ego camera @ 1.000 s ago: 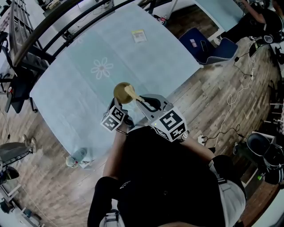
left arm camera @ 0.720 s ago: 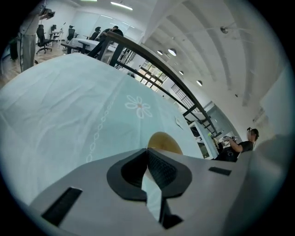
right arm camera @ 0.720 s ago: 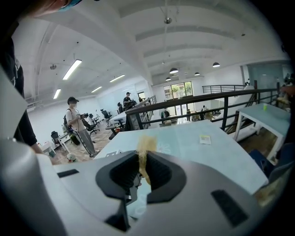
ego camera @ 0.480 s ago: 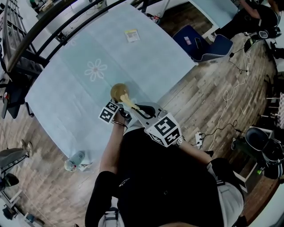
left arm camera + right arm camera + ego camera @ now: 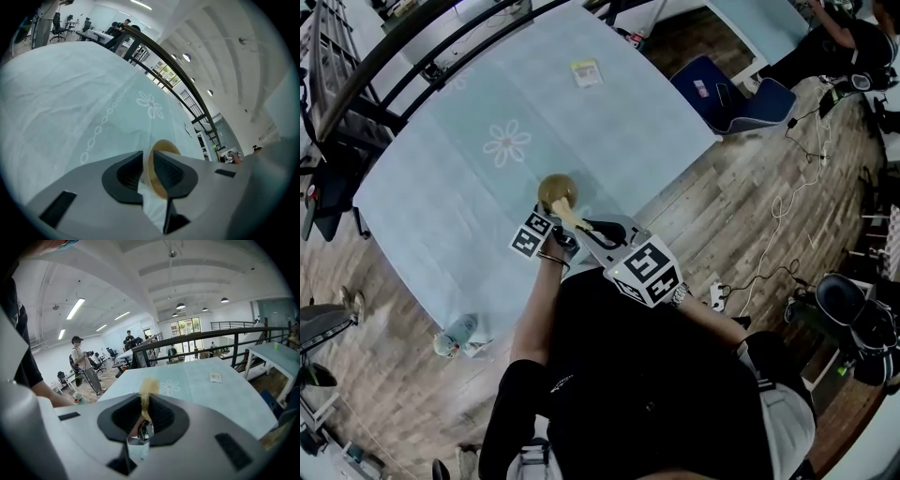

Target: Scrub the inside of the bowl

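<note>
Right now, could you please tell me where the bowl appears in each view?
Head view: bowl left of centre, on the tablecloth.
Left gripper view: lower centre, rim pinched in the left claw.
Right gripper view: not in it; only the scrubber shows.
Shared landmark: the flower print.

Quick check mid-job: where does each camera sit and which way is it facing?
Head view: on the person's head, looking steeply down at the table, bowl, left tongs and right tongs; black shirt and left forearm show.
Left gripper view: on the left tongs, facing across the table; they pinch the bowl's wall.
Right gripper view: on the right tongs, facing along the table toward a railing; they hold the brush; that forearm shows at left.
Shared: the cloth's flower print appears in all three.
</note>
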### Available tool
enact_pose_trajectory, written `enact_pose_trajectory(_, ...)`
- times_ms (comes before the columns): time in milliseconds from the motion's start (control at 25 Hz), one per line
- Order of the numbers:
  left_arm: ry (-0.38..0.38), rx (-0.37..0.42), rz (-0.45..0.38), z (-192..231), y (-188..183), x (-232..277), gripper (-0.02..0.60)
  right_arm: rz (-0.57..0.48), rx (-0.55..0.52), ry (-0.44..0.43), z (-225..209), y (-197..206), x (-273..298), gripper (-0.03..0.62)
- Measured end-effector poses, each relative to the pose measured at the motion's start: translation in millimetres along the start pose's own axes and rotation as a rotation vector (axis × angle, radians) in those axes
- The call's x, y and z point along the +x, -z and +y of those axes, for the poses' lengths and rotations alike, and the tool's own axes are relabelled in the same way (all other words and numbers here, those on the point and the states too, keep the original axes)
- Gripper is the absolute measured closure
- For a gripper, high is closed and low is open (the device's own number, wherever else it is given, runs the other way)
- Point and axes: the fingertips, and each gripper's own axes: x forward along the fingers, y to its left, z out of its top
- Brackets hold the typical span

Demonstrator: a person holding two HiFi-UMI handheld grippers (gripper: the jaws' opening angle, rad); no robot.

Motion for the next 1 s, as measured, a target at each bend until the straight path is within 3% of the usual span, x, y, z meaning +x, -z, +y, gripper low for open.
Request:
enact_pose_trajectory(80, 0.015, -0.022, -0.001, -1, 0, -7, 0.448, 0.003, -0.009, -0.006, 2, -1, 2, 0.545)
enact_pose_trajectory(160, 0.012, -0.032, -0.008, 2, 0, -16, 0.426, 0.001, -0.014, -0.008, 1, -2, 2, 0.545)
enact_pose_trajectory(320, -0.02, 0.034, -0.071, 12, -10, -46, 0.426, -0.005, -0.009, -0.005, -3, -4, 3, 0.545)
enact_pose_trajectory(400, 0.005, 0.098, -0.1, 5, -16, -62, 0.482, -0.008, -0.003, -0.004, -4, -5, 3, 0.545)
enact_pose_trajectory(520, 0.107, 0.222, -0.128, -24, -21, -86, 0.55, -0.016, 0.004, -0.003, -6, -6, 2, 0.545)
enact_pose_trajectory(720, 0.307, 0.446, -0.212, -96, -30, -132, 0.563, -0.081, 0.011, 0.016, -12, -14, -5, 0.545)
enact_pose_trajectory(1000, 0.457, 0.6, -0.398, -185, -55, -209, 0.566, -0.284, 0.002, 0.066, -14, -37, -24, 0.545)
